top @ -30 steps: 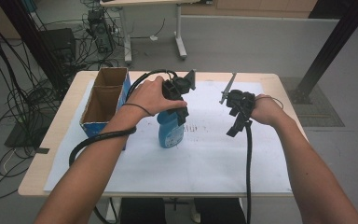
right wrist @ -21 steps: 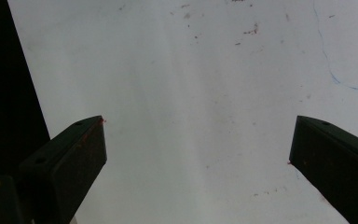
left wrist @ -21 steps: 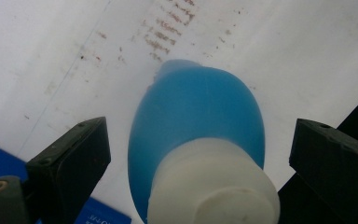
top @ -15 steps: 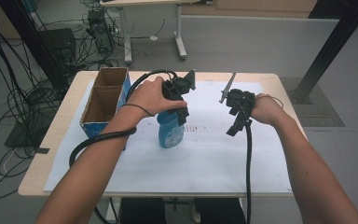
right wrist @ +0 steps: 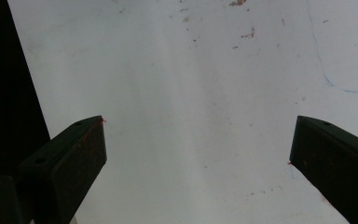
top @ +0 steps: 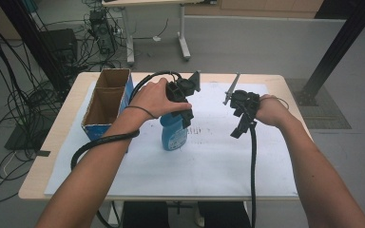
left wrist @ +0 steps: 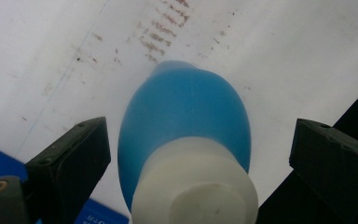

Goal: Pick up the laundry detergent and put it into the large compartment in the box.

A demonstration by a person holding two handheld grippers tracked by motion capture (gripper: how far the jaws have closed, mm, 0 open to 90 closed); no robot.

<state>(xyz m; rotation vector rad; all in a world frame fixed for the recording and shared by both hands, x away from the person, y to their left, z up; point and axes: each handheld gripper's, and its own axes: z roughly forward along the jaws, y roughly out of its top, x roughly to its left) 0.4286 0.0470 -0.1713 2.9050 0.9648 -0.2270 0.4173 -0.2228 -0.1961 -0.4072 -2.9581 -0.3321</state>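
the left gripper (left wrist: 200, 154) hangs spread wide right over the blue bottle (left wrist: 184, 116), its jaws standing clear on either side of the white cap (left wrist: 195, 186) without touching. the bottle stands upright on the white paper sheet (top: 209, 156), just beside the open cardboard box (top: 105, 102). the right gripper (right wrist: 198, 154) hovers well apart, jaws spread over bare paper.

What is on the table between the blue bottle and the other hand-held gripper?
Nothing but bare white paper. In the high view, that stretch between the blue bottle and the right hand-held gripper holds only faint brownish marks.
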